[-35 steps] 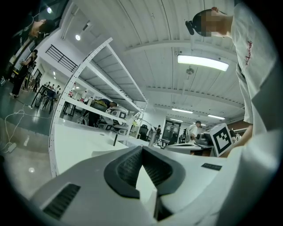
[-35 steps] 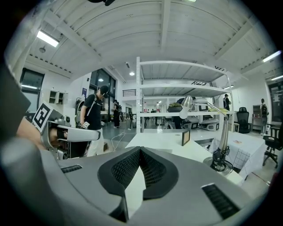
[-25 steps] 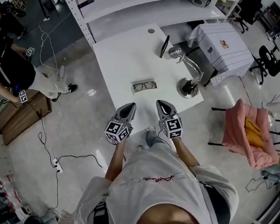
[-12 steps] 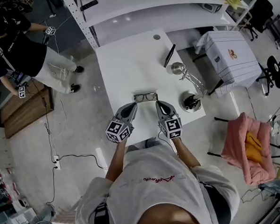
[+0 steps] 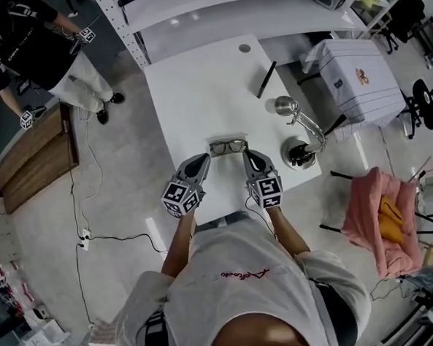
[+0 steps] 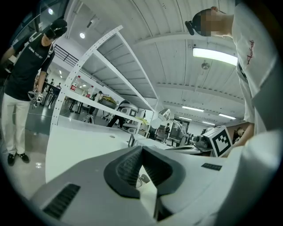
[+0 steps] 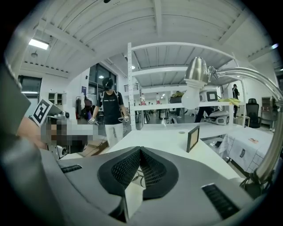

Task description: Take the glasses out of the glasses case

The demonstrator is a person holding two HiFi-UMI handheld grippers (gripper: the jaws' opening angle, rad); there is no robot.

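Item: dark-framed glasses (image 5: 227, 145), lying inside flat grey rectangular glasses case (image 5: 212, 149), lid off or open.
Case sits on white rectangular table (image 5: 196, 82), toward person's edge.
L gripper (image 5: 203, 162): just beside case, near-left of it. Jaws pressed together, nothing btwn.
R gripper (image 5: 250, 158): just beside case, near-right. Jaws together, empty.
Silver gooseneck desk lamp (image 5: 296, 127): right of case.
Thin black upright panel (image 5: 266, 79): beyond case, far-right.
Pink cloth on chair (image 5: 376, 217): well right of case, off table.
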